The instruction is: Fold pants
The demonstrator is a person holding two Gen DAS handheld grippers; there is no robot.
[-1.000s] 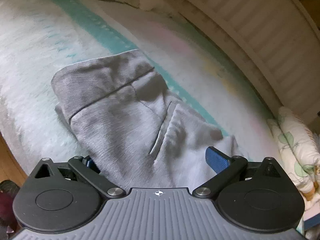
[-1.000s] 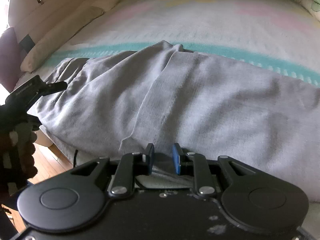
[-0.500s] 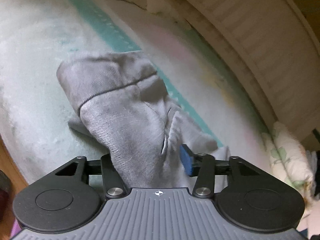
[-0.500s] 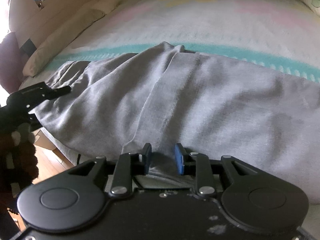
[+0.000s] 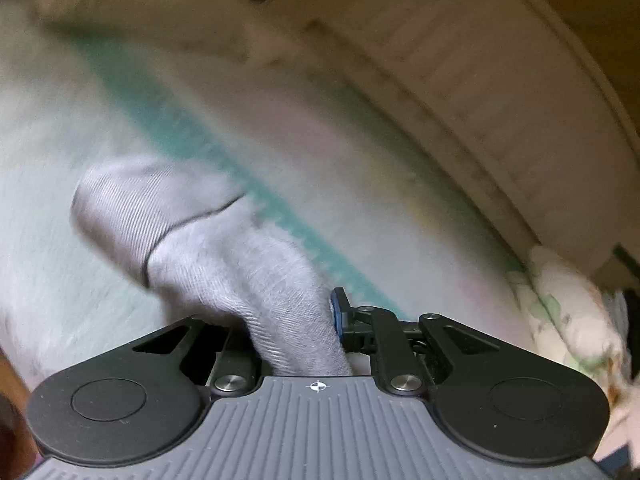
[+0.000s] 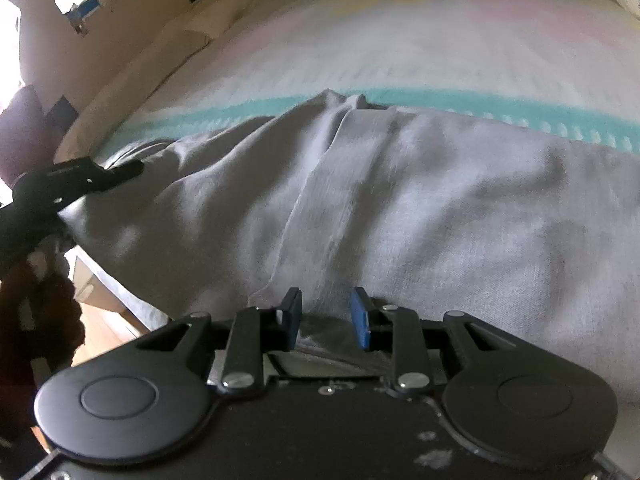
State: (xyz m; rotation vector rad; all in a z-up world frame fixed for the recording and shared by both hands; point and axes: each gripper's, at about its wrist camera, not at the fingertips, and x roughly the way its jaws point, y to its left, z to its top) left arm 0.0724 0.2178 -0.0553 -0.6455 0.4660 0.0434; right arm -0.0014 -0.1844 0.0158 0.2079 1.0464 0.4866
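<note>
Grey pants [image 6: 420, 208] spread rumpled across the bed, waistband end bunched.

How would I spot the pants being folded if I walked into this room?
Look at the wide bed with the pale pastel blanket, crossed by one teal stripe. Spread along its near edge lie the grey woven cotton pants, the only plain grey cloth on that blanket, with a black hand-held gripper pinching each end: left, right.

The bed [image 6: 400, 52] is bare and open beyond the gray pants [image 6: 440, 208]. The pants cover its near edge. A pillow [image 5: 568, 300] sits past them at one end, and a wall [image 5: 460, 60] blocks the far side.
</note>
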